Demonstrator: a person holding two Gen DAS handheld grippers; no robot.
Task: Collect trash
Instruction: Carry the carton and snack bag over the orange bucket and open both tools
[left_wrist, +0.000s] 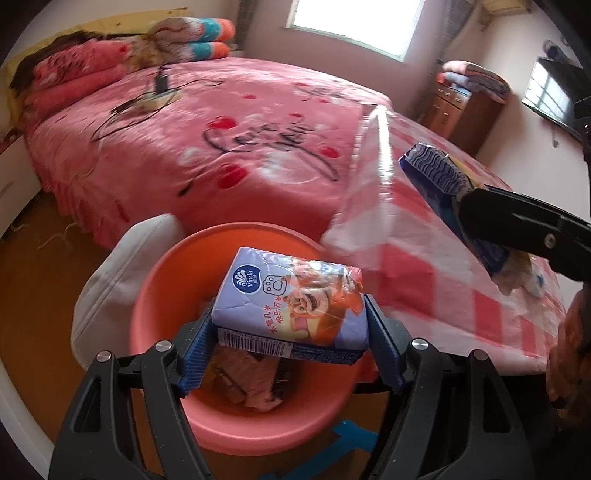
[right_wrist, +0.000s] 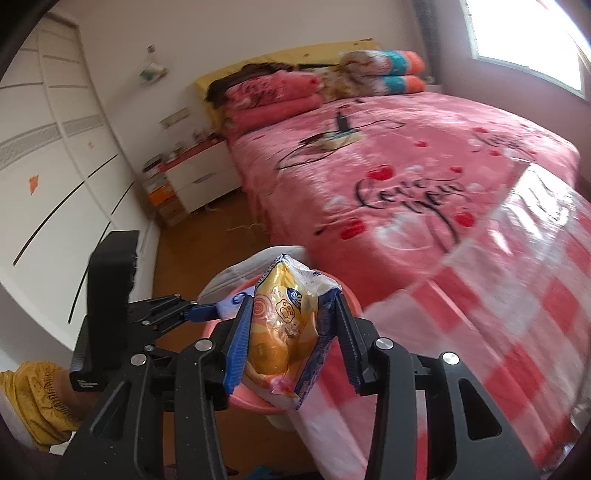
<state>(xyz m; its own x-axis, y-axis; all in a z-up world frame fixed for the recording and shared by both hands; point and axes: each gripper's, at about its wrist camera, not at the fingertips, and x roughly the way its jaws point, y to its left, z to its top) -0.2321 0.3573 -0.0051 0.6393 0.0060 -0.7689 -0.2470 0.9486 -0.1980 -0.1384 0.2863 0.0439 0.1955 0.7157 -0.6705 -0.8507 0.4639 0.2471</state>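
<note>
A bedroom lay ahead of me: a pink bedspread, and a checked tablecloth beside the orange bin on the floor. My left gripper clamped a purple tissue pack across its short sides, its long axis pointing away from me, directly above the bin's mouth. My right gripper pinched a crumpled yellow wrapper, upright between the pads, with the bin just beyond and below it. The left was the nearer of the two.
</note>
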